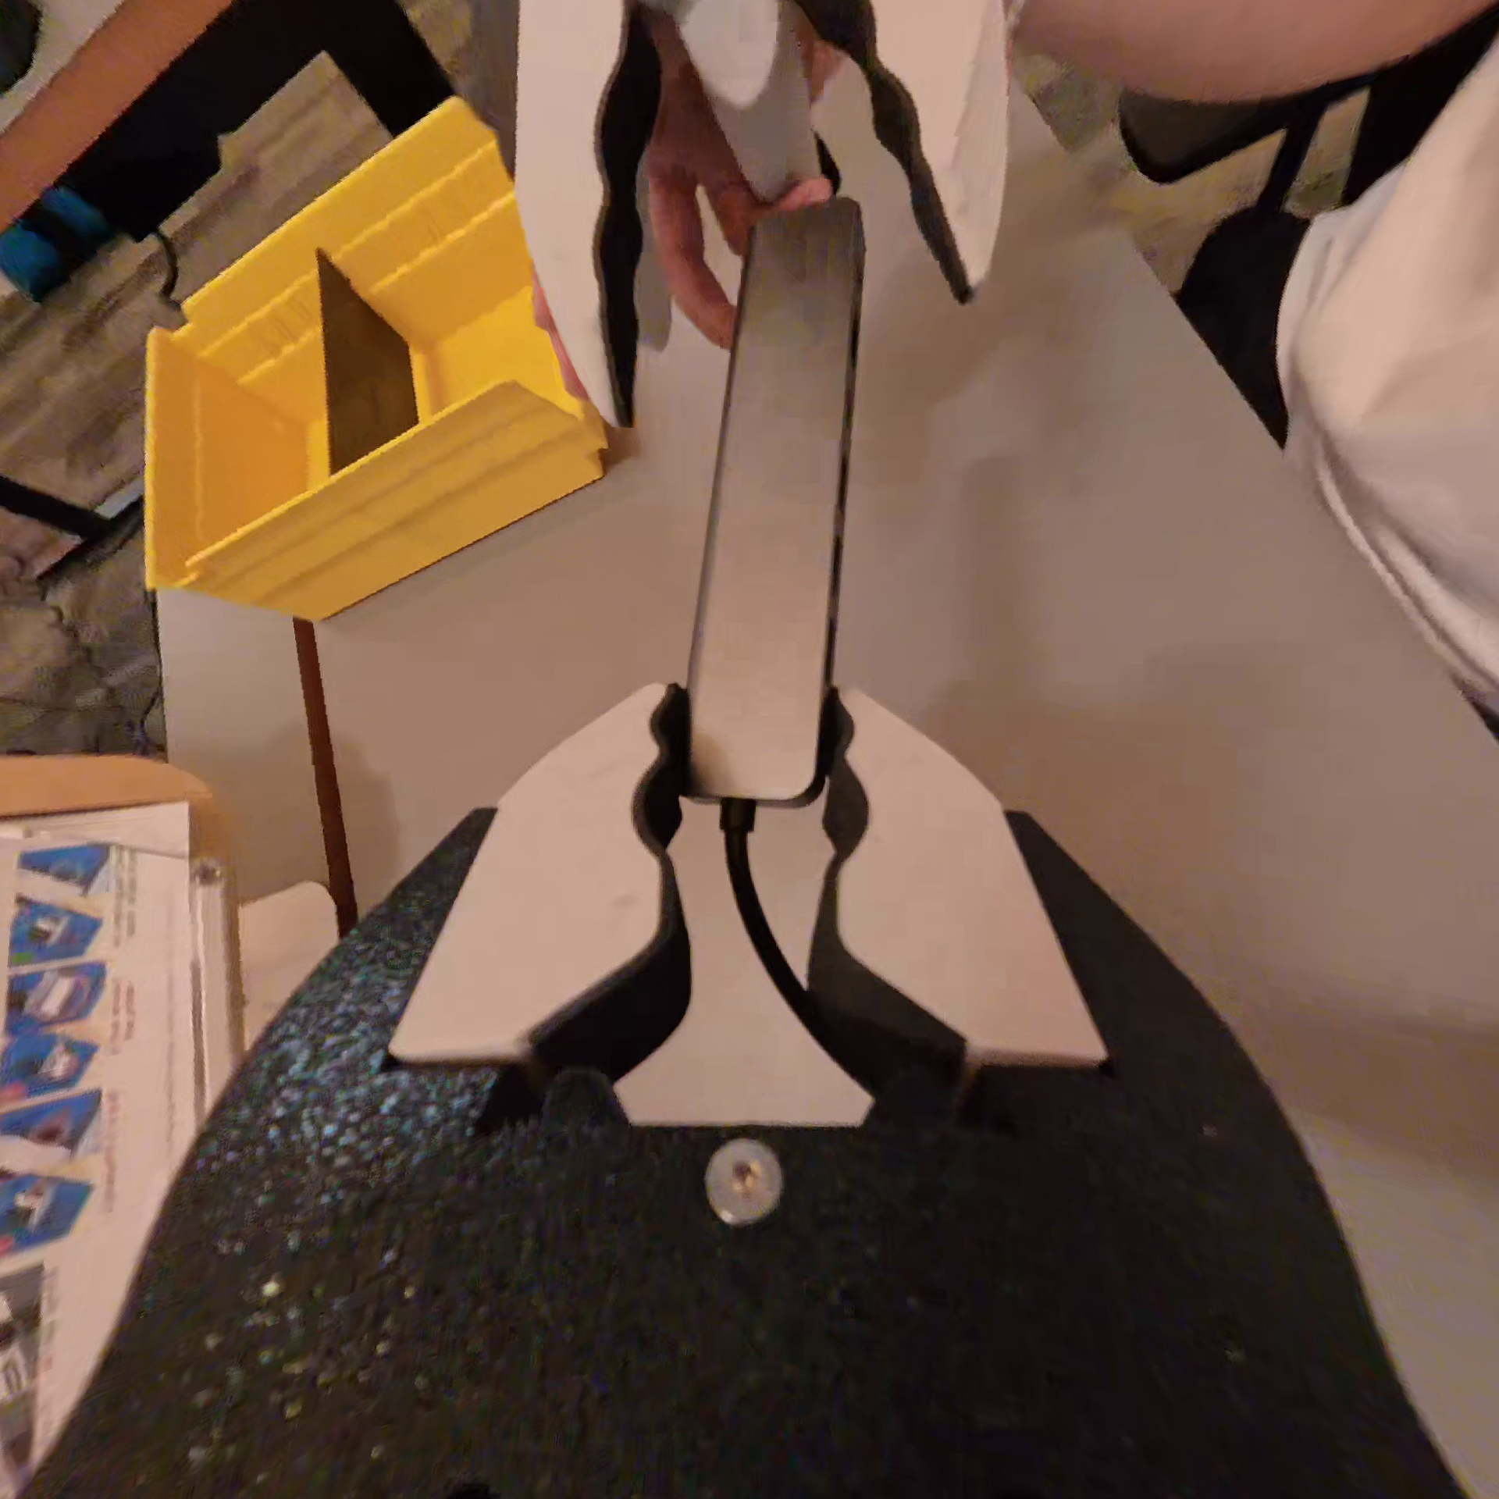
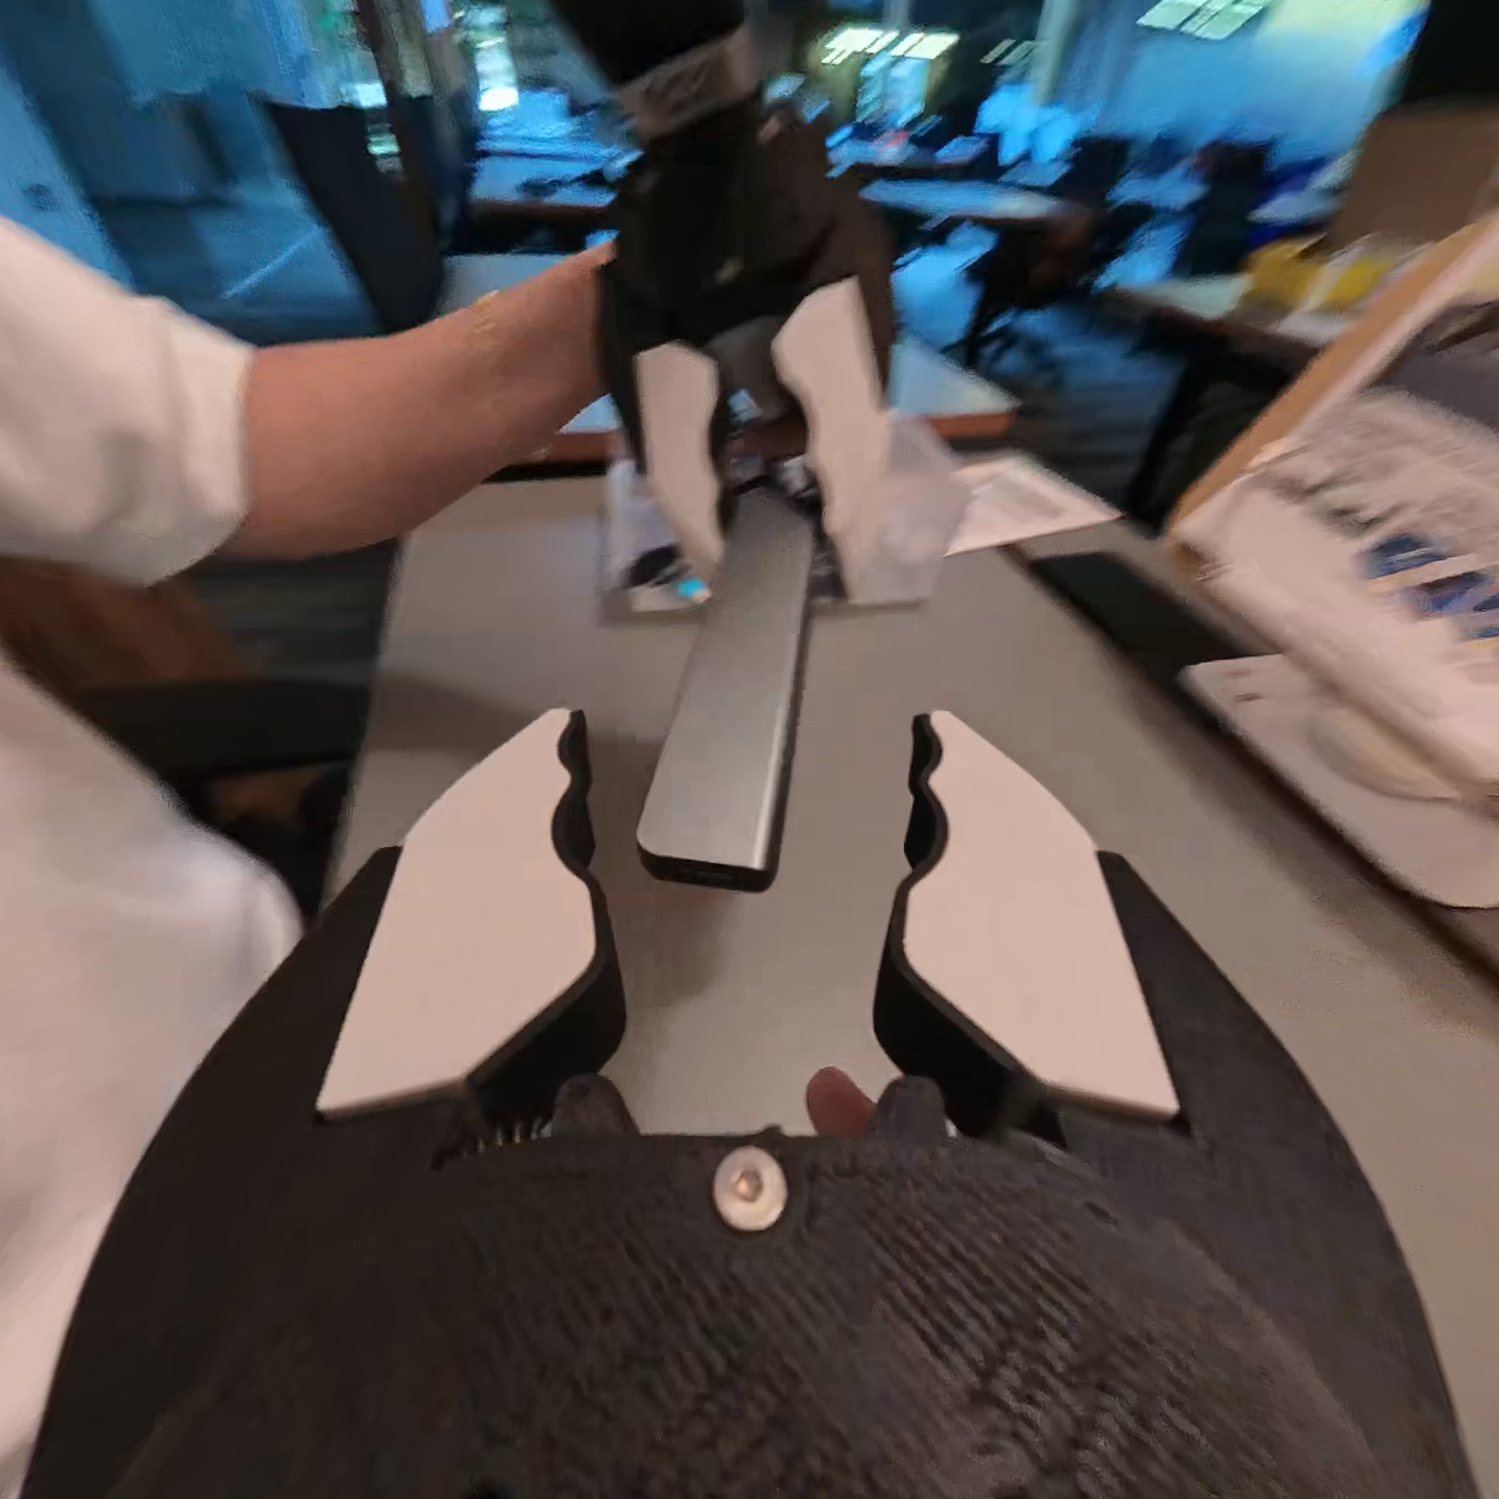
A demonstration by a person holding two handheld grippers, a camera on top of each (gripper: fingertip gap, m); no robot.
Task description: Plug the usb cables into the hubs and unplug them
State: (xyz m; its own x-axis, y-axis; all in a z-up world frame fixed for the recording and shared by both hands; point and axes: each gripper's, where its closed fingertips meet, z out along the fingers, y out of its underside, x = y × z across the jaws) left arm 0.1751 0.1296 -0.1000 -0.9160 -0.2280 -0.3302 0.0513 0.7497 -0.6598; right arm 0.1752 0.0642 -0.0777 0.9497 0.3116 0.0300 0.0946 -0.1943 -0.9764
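**Operator:** Between my left gripper fingers sits the near end of the long, flat, silver-grey metal hub. Both pads press its sides, so the jaws are clenched on it. Its short black cable leaves that near end and curves back between the fingers towards the gripper body.

**Observer:** Where does the hub point?

**Operator:** Straight out along the fingers, lifted above the pale grey table, with its far end reaching the right gripper. From the right wrist view, the hub's free end faces me, showing a dark slot in its end face. It hangs just ahead of my right fingers, roughly centred between the tips without touching either. Those jaws stand spread wide and grasp nothing.

**Observer:** And the hands?

**Operator:** A bare forearm in a white sleeve comes in from the left of the right wrist view to the left gripper's black body. In the left view, fingers wrap the right gripper's handle from behind. A fingertip peeks out at the base of my right jaws.

**Observer:** Anything else nearby?

**Operator:** A yellow plastic bin sits at the table's edge, left of the hub.
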